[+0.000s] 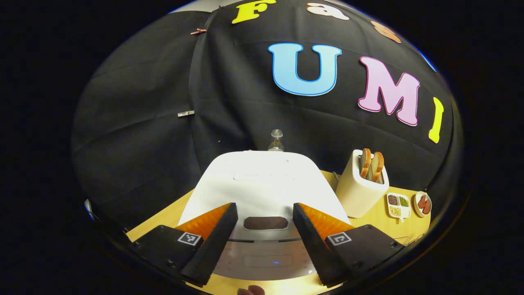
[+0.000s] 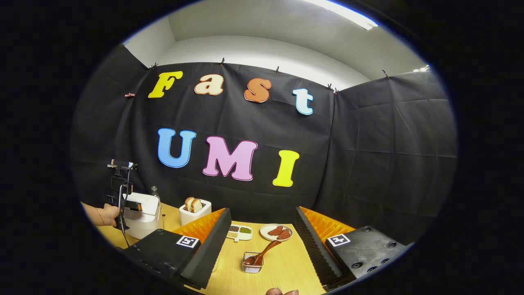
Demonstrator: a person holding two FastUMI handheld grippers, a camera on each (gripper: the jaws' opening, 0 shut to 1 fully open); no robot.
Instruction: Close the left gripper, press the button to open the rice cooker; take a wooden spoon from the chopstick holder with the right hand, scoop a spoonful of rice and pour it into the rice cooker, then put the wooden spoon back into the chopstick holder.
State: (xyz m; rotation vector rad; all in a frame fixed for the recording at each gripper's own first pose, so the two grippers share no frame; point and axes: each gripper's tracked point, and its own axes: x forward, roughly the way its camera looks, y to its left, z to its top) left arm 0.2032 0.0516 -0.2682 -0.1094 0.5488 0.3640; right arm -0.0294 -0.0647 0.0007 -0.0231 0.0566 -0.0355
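Left gripper (image 1: pixel 264 237) fingers wide apart, holding nothing, not yet closed for the press; white rounded plastic rice cooker (image 1: pixel 262 184) lies dead ahead at lower centre, its front button (image 1: pixel 266 223) between the fingertips. Right gripper (image 2: pixel 262 241) likewise open, empty, farther off.

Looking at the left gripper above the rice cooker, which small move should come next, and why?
Probably close the left gripper first. Its fingers stand apart over the front of the rice cooker, whose lid is still down, and the task wants it shut before it presses the button. The wooden spoon waits in its holder.
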